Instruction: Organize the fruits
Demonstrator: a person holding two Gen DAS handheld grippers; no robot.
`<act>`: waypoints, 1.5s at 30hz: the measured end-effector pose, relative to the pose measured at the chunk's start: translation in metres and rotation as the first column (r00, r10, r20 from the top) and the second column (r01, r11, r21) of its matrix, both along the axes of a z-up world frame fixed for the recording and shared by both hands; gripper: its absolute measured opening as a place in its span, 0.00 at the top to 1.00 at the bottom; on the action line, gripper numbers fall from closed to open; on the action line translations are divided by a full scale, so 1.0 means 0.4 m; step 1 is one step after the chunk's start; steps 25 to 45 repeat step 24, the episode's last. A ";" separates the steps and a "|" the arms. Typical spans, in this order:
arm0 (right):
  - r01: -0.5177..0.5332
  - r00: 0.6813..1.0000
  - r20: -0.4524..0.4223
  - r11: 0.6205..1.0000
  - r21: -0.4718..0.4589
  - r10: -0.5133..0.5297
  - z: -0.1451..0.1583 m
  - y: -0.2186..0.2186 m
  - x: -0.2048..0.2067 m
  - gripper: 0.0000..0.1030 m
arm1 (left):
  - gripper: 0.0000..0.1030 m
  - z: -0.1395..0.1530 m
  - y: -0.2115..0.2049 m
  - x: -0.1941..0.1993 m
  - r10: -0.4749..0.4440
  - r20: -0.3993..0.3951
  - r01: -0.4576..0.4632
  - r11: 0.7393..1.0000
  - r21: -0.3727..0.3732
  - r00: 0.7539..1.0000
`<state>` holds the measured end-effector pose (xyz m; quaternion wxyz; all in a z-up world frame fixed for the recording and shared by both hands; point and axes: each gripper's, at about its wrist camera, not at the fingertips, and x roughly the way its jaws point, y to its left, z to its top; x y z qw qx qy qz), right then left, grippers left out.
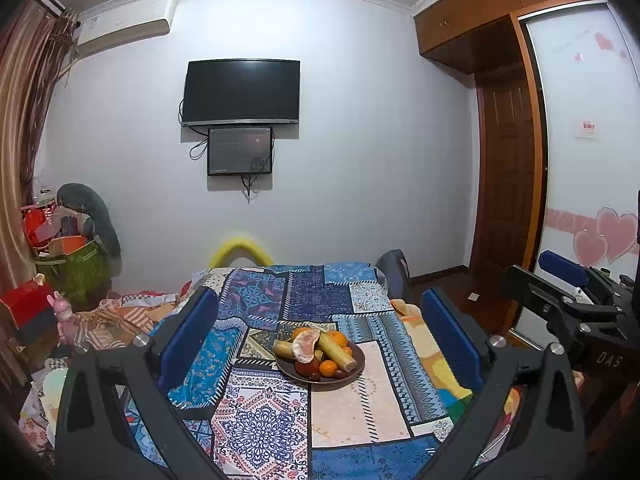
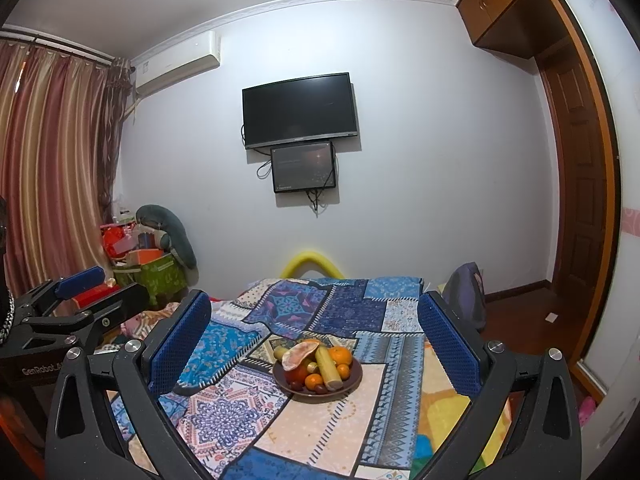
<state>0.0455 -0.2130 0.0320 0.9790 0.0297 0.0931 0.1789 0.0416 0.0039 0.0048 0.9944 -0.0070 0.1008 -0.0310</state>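
Observation:
A brown plate (image 1: 358, 364) (image 2: 356, 380) piled with fruit rests on a patchwork cloth (image 1: 344, 404) (image 2: 320, 416). The pile holds pomelo segments (image 1: 306, 346) (image 2: 298, 355), a pale green cane piece (image 1: 336, 350) (image 2: 327, 365), small oranges (image 1: 328, 367) (image 2: 341, 355) and dark red fruits (image 1: 307, 368) (image 2: 296, 376). My left gripper (image 1: 320, 344) hovers open, well back from the plate, its blue pads wide apart. My right gripper (image 2: 316, 344) is likewise open and empty, framing the plate from a distance. Each gripper shows at the edge of the other's view.
The cloth-covered surface drops off at its right edge toward a dark wooden floor (image 2: 532, 312). A dark bag (image 2: 466, 292) stands by the far right corner. Boxes and a green bin (image 1: 80, 268) crowd the left corner. A television (image 1: 241, 93) hangs on the far wall.

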 end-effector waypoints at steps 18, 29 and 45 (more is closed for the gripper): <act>0.000 1.000 0.001 1.000 -0.006 0.000 -0.002 0.001 0.003 0.00 | 0.00 0.008 0.009 -0.001 -0.021 -0.005 0.021 1.000 -0.004 1.000; -0.001 1.000 -0.005 1.000 -0.011 0.001 -0.005 0.000 0.009 0.00 | 0.00 0.006 0.009 0.003 -0.022 -0.010 0.022 1.000 -0.002 1.000; -0.001 1.000 -0.005 1.000 -0.011 0.001 -0.005 0.000 0.009 0.00 | 0.00 0.006 0.009 0.003 -0.022 -0.010 0.022 1.000 -0.002 1.000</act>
